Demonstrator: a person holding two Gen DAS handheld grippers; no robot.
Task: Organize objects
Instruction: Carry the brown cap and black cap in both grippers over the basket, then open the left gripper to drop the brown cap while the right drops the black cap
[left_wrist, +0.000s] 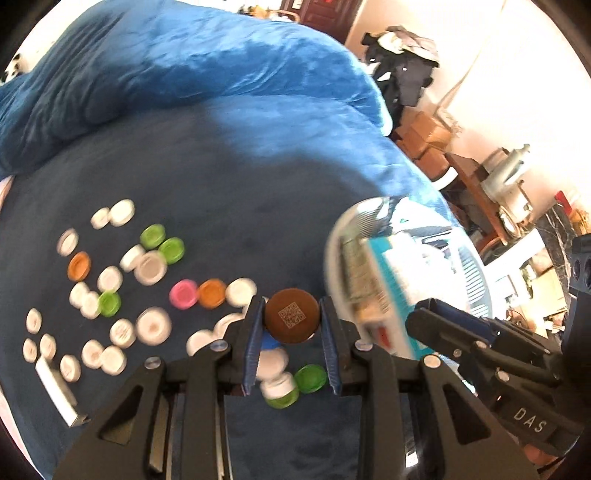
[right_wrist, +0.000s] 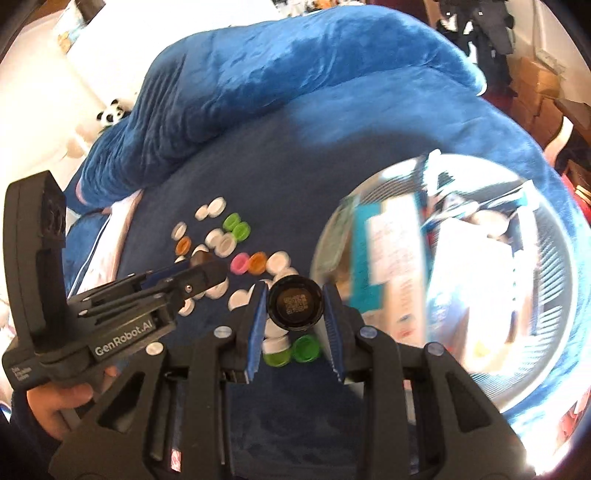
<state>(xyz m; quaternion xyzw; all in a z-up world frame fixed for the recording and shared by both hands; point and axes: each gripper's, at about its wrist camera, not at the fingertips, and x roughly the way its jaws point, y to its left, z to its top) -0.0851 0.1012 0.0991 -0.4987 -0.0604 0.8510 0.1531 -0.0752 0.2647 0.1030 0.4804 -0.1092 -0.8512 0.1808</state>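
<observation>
Caps (left_wrist: 147, 266) litter the blue blanket (left_wrist: 229, 206); left gripper (left_wrist: 291, 325) pinches a brown cap (left_wrist: 292, 320), right gripper (right_wrist: 295, 306) a black-rimmed one (right_wrist: 295, 303) — carry both level over the basket (right_wrist: 554, 332), then release.

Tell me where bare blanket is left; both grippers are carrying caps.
Free: the dark blanket between the cap scatter, the rumpled fold behind and the clear bowl. Crowded: the cap scatter itself, and the bowl, full of cartons.
</observation>
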